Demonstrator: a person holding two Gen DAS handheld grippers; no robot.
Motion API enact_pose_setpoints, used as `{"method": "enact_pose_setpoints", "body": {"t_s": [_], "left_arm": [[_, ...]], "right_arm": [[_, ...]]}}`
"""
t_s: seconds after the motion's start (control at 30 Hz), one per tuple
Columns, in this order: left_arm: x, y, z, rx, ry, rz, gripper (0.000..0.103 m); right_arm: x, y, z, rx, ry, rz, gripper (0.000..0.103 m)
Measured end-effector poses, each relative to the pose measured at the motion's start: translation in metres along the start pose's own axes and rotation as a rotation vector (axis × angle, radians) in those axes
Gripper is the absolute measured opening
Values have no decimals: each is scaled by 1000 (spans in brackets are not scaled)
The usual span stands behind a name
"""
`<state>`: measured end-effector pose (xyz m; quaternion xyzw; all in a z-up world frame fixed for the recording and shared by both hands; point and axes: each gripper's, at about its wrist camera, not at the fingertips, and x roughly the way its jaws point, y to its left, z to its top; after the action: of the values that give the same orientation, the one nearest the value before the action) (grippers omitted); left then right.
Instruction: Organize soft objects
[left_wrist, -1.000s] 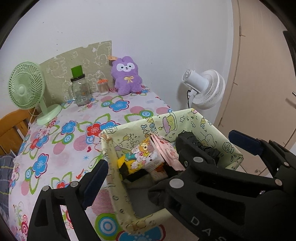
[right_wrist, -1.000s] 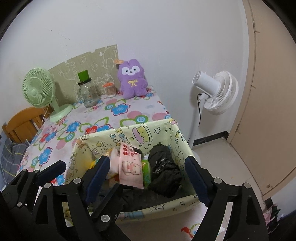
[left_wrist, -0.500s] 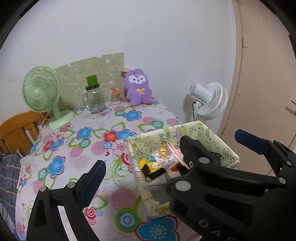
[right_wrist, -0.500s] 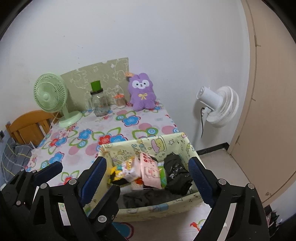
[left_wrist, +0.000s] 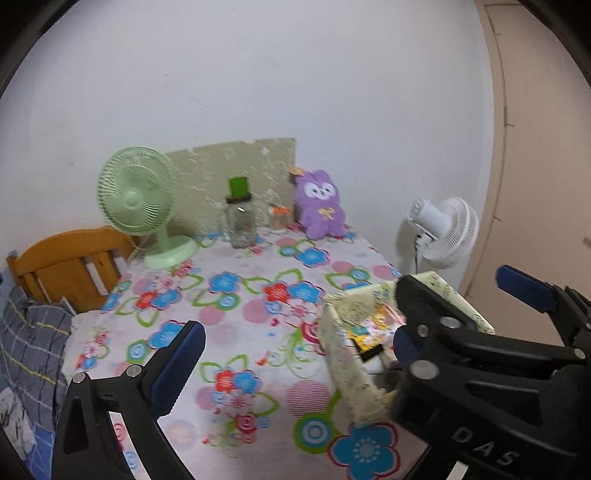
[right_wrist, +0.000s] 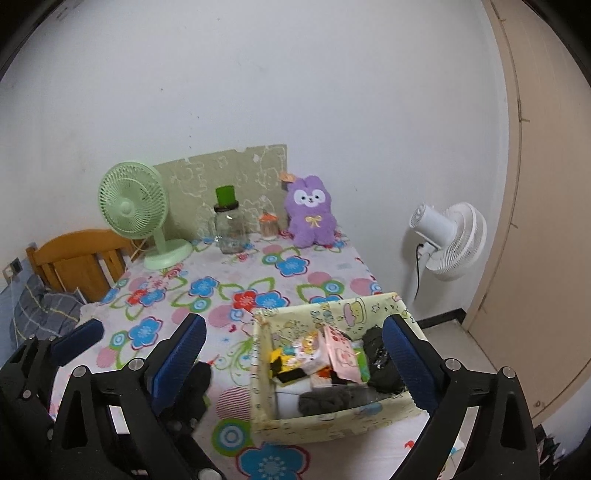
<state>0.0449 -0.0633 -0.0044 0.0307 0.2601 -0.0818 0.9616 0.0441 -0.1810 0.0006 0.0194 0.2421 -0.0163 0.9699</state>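
Observation:
A pale green cartoon-print fabric bin (right_wrist: 325, 417) stands at the near right of the flowered table (right_wrist: 221, 295). It holds a pink tissue pack (right_wrist: 341, 356), a yellow plush item (right_wrist: 291, 352), black cloth (right_wrist: 380, 365) and grey cloth (right_wrist: 325, 400). The bin also shows in the left wrist view (left_wrist: 351, 373), partly hidden by the right gripper's body. A purple plush bunny (right_wrist: 312, 212) sits at the table's far edge, also in the left wrist view (left_wrist: 321, 208). My left gripper (left_wrist: 343, 317) is open and empty, above the table. My right gripper (right_wrist: 295, 354) is open and empty, above the bin.
A green desk fan (right_wrist: 136, 214), a glass jar with a green lid (right_wrist: 229, 225) and a small orange-lidded jar (right_wrist: 269, 225) stand along the far edge. A white floor fan (right_wrist: 447, 236) stands right of the table. A wooden chair (right_wrist: 77, 258) and plaid bedding (right_wrist: 40, 310) are at the left.
Both grippers have pulled back and up from the bin, which now looks smaller and lower in both views. More of the table shows. Both stay open and empty.

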Motion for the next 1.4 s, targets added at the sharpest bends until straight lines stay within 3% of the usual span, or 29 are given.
{"method": "enact_pose_setpoints", "body": {"t_s": [0.77,1.4], "left_arm": [[-62,69,-11,-81,-95,125,103],[-77,70,-14,-93,-129,128,103]], "right_arm": [[-50,39,2,-17,-98,54,102],[-63,33,1,-11,-122,47,102]]}}
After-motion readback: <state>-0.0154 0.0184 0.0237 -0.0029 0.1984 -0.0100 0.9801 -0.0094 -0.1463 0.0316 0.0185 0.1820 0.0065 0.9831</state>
